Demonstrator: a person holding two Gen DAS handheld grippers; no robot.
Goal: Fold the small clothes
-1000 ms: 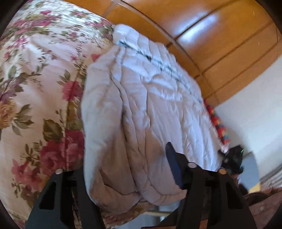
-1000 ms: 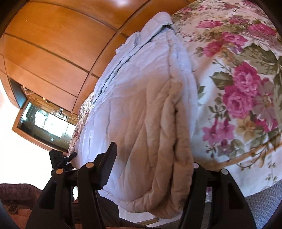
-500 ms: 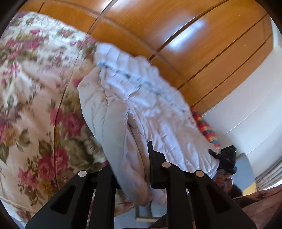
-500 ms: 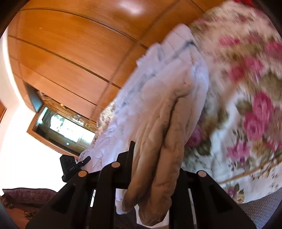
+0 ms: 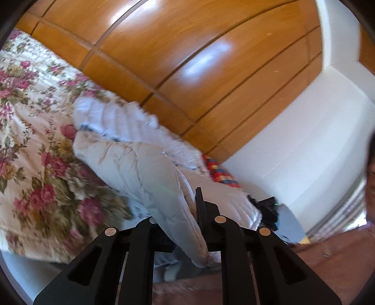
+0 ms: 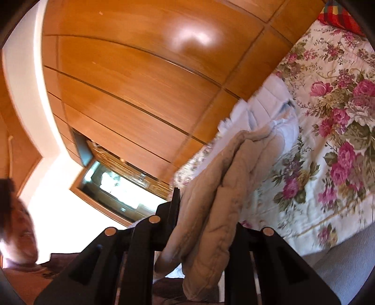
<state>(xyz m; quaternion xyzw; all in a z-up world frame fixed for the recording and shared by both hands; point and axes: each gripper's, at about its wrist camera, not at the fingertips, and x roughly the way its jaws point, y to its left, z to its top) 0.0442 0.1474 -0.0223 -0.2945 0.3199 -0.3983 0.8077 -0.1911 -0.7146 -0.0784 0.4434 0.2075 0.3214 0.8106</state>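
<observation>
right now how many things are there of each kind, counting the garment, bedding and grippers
quilted garment: 1, its near edge clamped in both grippers
floral bedspread: 1
multicoloured patchwork cushion: 1
hand-held grippers: 2, the left hand-held gripper and the right hand-held gripper
total: 5

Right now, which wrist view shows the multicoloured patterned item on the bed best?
The left wrist view: the multicoloured item lies in full beyond the lifted garment, near the white wall. The right wrist view catches only a cropped corner at its top edge.
</observation>
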